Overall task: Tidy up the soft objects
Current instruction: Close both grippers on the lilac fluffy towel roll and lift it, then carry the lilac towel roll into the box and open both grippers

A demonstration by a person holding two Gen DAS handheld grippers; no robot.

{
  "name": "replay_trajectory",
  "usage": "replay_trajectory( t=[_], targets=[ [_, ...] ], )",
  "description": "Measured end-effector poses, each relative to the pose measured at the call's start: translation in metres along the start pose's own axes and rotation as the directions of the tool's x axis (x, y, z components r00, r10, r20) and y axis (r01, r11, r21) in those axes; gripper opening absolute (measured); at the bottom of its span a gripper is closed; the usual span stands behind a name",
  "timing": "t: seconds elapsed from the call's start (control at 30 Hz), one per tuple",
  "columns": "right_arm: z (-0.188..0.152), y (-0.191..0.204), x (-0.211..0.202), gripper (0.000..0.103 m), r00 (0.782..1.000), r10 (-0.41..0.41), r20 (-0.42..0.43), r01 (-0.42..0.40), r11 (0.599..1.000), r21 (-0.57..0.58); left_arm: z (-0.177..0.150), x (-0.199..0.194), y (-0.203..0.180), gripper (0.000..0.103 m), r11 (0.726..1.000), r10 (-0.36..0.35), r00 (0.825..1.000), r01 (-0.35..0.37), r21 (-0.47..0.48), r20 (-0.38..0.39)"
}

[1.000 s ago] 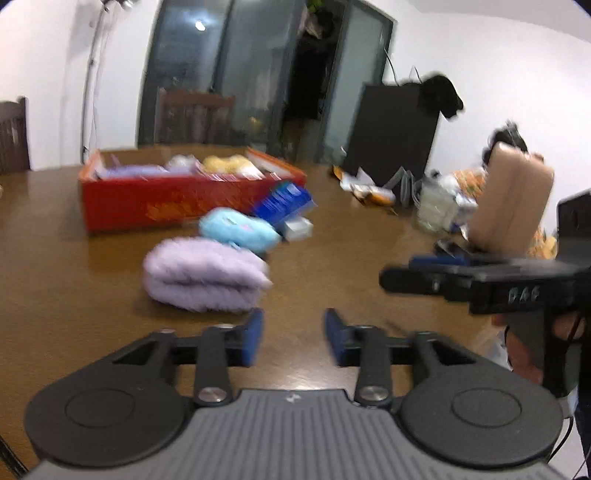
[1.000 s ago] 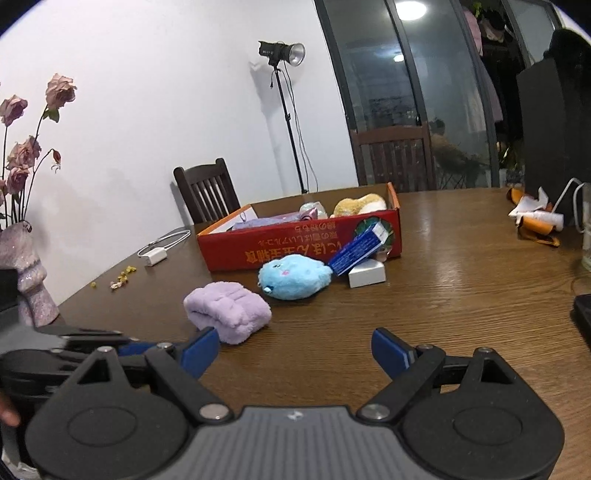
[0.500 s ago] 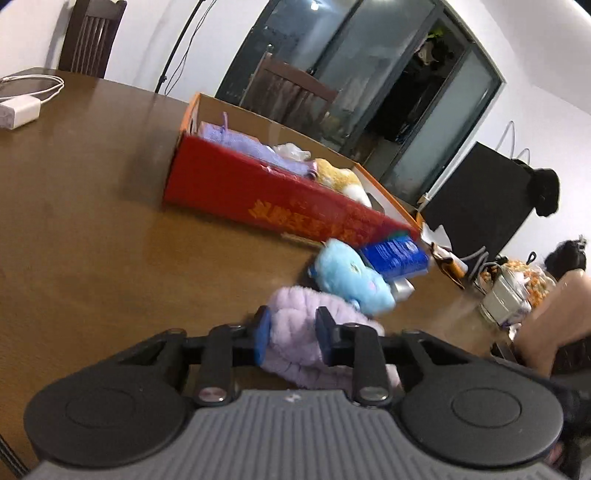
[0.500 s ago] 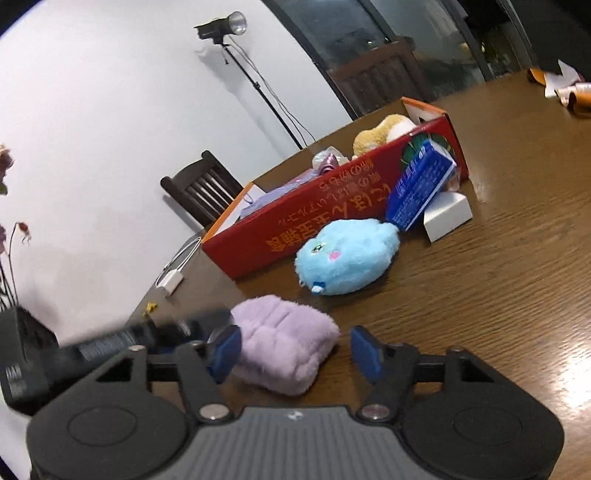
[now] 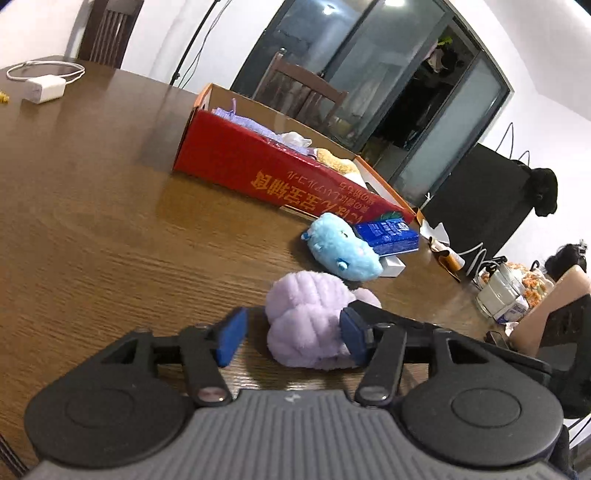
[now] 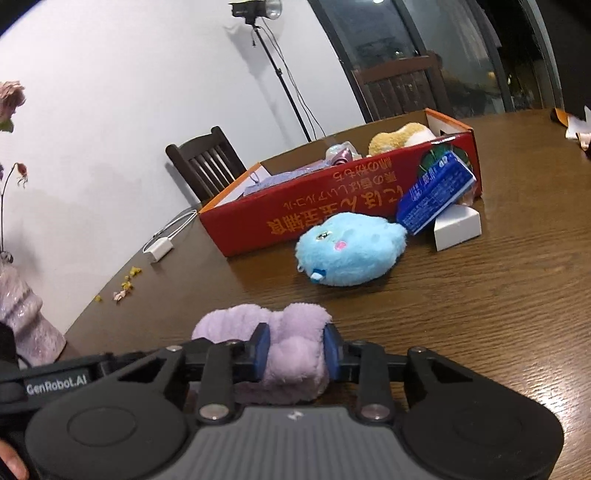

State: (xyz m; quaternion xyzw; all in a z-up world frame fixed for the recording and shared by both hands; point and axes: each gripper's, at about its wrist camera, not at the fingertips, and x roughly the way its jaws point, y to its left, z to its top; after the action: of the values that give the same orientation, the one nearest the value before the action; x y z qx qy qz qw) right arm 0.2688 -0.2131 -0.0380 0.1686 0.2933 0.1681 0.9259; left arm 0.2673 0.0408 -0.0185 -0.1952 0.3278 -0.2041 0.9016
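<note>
Jaws of the right gripper (image 6: 294, 350) clamp the purple towel (image 6: 291, 345).
Left gripper (image 5: 291, 336) stands apart, straddling it on the table (image 5: 110, 229).

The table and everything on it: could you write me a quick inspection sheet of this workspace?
Surface: brown wooden table, bare in front.
Job's things: purple fluffy cloth on the table; blue plush toy beside the red box, which holds a yellow plush and purple fabric.
Clutter: blue carton leaning on a white box; petals near the edge.
Grippers: right tool squeezing the purple cloth; left tool open around it.
Cables: white charger with cord.
Surroundings: chairs, light stand, vase, glass doors.
</note>
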Motion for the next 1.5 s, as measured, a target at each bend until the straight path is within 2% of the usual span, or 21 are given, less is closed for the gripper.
replay_trajectory(
  t=[0.07,0.13,0.23,0.37,0.43,0.53,0.6,0.7,0.77,0.87,0.9,0.93,0.97,1.0,1.07,1.17,1.27,1.4,1.43,1.47,1.5],
  targets=[
    [0.0,-0.002,-0.001,0.025,1.0,0.008,-0.002,-0.008,1.0,0.003,0.0,0.002,-0.002,0.03,1.0,-0.026,1.0,0.026,0.013,-0.009],
    [0.002,-0.003,-0.002,0.02,1.0,0.016,-0.006,-0.016,1.0,0.004,0.001,0.0,-0.009,0.028,0.999,-0.021,1.0,0.02,0.029,0.003],
    [0.011,0.004,-0.013,0.016,0.999,0.029,0.022,-0.028,0.999,-0.029,0.014,-0.007,-0.021,0.026,0.997,-0.039,0.998,0.036,0.063,0.054],
    [0.057,0.009,-0.028,0.016,0.99,0.049,0.129,-0.034,0.993,-0.115,0.07,0.006,-0.042,0.026,0.988,-0.115,0.987,0.103,0.117,0.109],
    [0.092,0.001,-0.024,0.016,0.985,0.043,0.169,-0.019,0.99,-0.137,0.105,0.029,-0.053,0.027,0.981,-0.154,0.982,0.139,0.137,0.107],
    [0.145,-0.022,-0.007,0.016,0.981,0.003,0.192,0.022,0.991,-0.129,0.148,0.082,-0.07,0.027,0.977,-0.172,0.984,0.163,0.141,0.054],
    [0.172,-0.038,0.01,0.016,0.985,-0.047,0.168,0.069,0.989,-0.129,0.163,0.121,-0.077,0.026,0.98,-0.144,0.989,0.14,0.139,0.021],
    [0.2,-0.066,0.047,0.018,0.987,-0.133,0.087,0.144,0.982,-0.125,0.17,0.175,-0.081,0.026,0.986,-0.109,0.992,0.115,0.122,-0.055],
    [0.205,-0.081,0.068,0.023,0.981,-0.187,0.042,0.191,0.975,-0.113,0.165,0.197,-0.079,0.026,0.989,-0.093,0.991,0.103,0.108,-0.092],
    [0.2,-0.089,0.08,0.035,0.974,-0.225,0.037,0.228,0.964,-0.139,0.155,0.218,-0.077,0.028,0.99,-0.078,0.987,0.093,0.105,-0.14],
    [0.198,-0.091,0.08,0.036,0.973,-0.225,0.043,0.229,0.963,-0.144,0.152,0.222,-0.076,0.028,0.989,-0.072,0.987,0.089,0.116,-0.147],
    [0.197,-0.092,0.078,0.045,0.971,-0.232,0.061,0.238,0.96,-0.144,0.148,0.225,-0.076,0.028,0.987,-0.054,0.987,0.076,0.145,-0.15],
    [0.197,-0.094,0.075,0.05,0.97,-0.23,0.076,0.239,0.961,-0.139,0.147,0.226,-0.076,0.029,0.983,-0.042,0.988,0.067,0.171,-0.147],
    [0.198,-0.095,0.072,0.049,0.971,-0.222,0.086,0.232,0.964,-0.132,0.146,0.225,-0.078,0.03,0.98,-0.043,0.988,0.072,0.188,-0.15],
    [0.201,-0.097,0.064,0.049,0.967,-0.228,0.11,0.241,0.963,-0.123,0.149,0.216,-0.081,0.047,0.978,-0.065,0.986,0.093,0.185,-0.154],
    [0.209,-0.089,0.045,0.049,0.965,-0.218,0.145,0.236,0.963,-0.127,0.156,0.19,-0.088,0.06,0.975,-0.073,0.991,0.095,0.202,-0.114],
    [0.214,-0.072,0.016,0.05,0.963,-0.198,0.185,0.227,0.962,-0.152,0.162,0.151,-0.094,0.063,0.968,-0.064,0.996,0.079,0.238,-0.07],
    [0.212,-0.047,-0.032,0.061,0.957,-0.151,0.249,0.203,0.959,-0.198,0.16,0.084,-0.103,0.065,0.953,-0.033,0.999,0.023,0.302,0.027],
    [0.21,-0.042,-0.044,0.064,0.955,-0.138,0.263,0.197,0.957,-0.213,0.159,0.069,-0.106,0.07,0.948,-0.026,0.998,0.006,0.317,0.059],
    [0.206,-0.035,-0.057,0.067,0.953,-0.127,0.276,0.195,0.952,-0.235,0.155,0.05,-0.108,0.08,0.943,-0.025,0.995,-0.009,0.332,0.099],
    [0.202,-0.028,-0.068,0.068,0.95,-0.122,0.288,0.199,0.946,-0.255,0.152,0.037,-0.109,0.083,0.939,-0.026,0.992,-0.019,0.342,0.127]
  ],
)
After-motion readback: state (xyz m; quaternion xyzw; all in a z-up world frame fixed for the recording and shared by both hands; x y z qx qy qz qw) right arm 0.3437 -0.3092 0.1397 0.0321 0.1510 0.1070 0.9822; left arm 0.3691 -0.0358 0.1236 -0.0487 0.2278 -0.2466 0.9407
